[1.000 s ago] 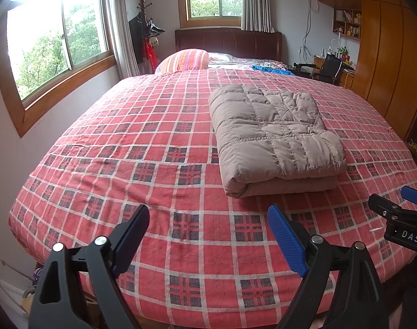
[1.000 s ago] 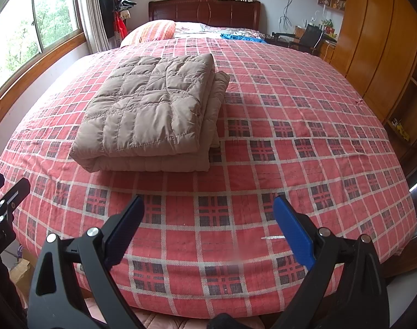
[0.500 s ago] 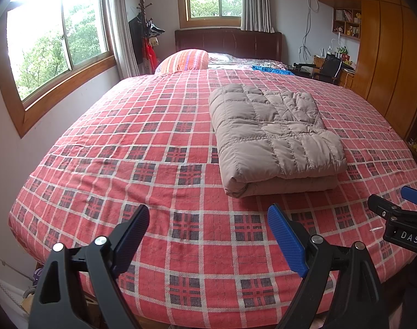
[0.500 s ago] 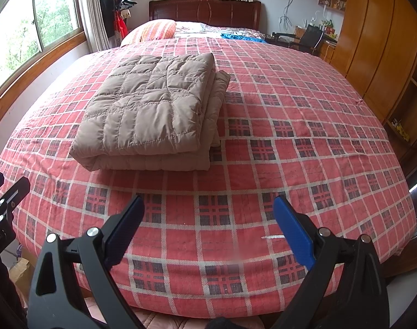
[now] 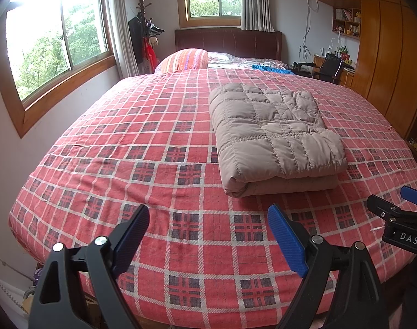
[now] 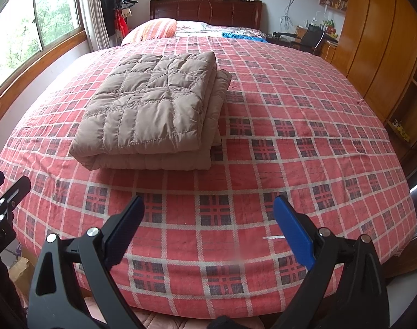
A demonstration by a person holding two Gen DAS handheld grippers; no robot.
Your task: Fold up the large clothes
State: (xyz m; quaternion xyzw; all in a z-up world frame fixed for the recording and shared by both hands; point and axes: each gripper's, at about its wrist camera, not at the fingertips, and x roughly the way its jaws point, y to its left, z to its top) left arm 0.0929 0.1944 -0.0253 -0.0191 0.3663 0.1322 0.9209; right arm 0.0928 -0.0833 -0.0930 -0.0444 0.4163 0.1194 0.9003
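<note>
Folded beige quilted garment (image 5: 274,134) lying flat on the plaid bed (image 5: 142,170), with left gripper (image 5: 208,235) and right gripper (image 6: 208,230) near the bed's foot, fingers released, probably because folding looks finished.

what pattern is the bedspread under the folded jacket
Red plaid with white lines and dark checked squares, on the bedspread; clearest in the right wrist view.

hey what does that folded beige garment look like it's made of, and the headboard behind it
Folded beige garment: looks like a thin synthetic shell, probably nylon or polyester, over puffy filling; stitched quilting squares and a slight sheen suggest this. Headboard: apparently dark, reddish-brown polished wood, with carved panels and a faint gloss, though veneer cannot be ruled out.
</note>
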